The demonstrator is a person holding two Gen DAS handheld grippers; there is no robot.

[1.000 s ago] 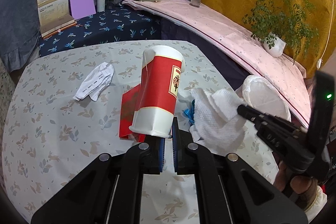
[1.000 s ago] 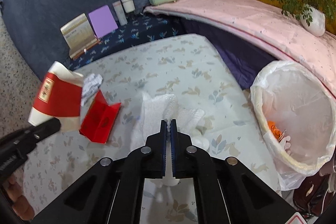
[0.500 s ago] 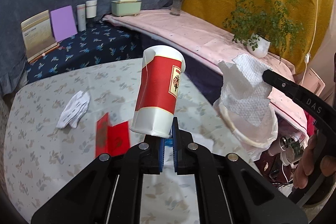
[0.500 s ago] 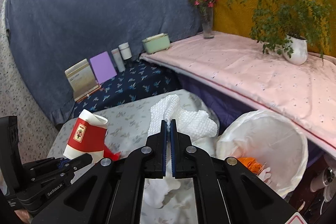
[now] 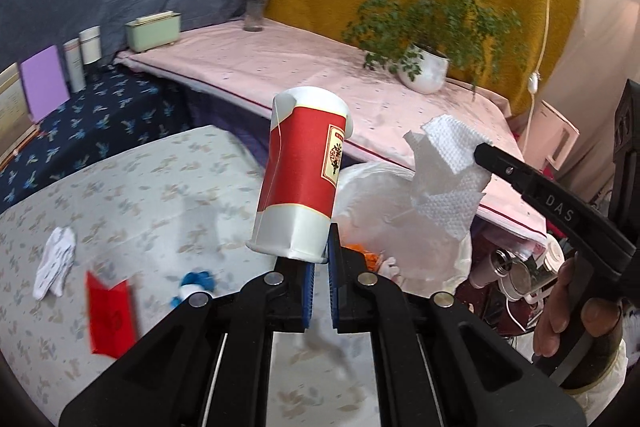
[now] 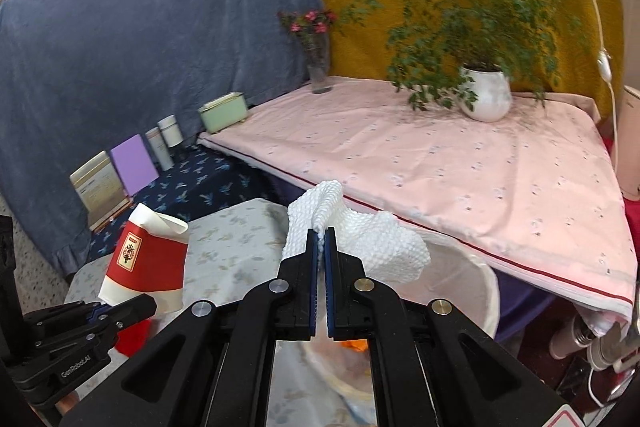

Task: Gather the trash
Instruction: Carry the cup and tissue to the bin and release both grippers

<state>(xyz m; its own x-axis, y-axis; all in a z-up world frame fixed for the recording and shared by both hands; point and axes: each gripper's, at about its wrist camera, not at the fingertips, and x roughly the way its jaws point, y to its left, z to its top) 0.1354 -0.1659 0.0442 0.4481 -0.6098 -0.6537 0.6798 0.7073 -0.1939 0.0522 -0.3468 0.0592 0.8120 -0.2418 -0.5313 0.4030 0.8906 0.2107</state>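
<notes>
My left gripper (image 5: 320,259) is shut on the base of a crushed red and white paper cup (image 5: 302,173) and holds it upright above the table edge. The cup also shows in the right wrist view (image 6: 148,263). My right gripper (image 6: 320,239) is shut on a white paper towel (image 6: 360,239) and holds it over the white-lined trash bin (image 6: 476,287). The towel (image 5: 448,179) hangs above the bin (image 5: 372,195) in the left wrist view. A red folded card (image 5: 110,319), a crumpled white paper (image 5: 56,263) and a blue scrap (image 5: 196,285) lie on the floral table (image 5: 140,195).
A pink-covered bench (image 6: 460,163) runs behind the bin with a potted plant (image 6: 484,95) and a flower vase (image 6: 318,67). A green box (image 6: 224,111), jars and books (image 6: 116,171) stand on a dark blue cloth at the back left. Bottles sit on the floor (image 5: 516,267) right of the bin.
Both grippers have lifted off the table and swung right toward the bin. The paper towel rose from the table to above the bin's mouth. The cup moved along with the left gripper.
</notes>
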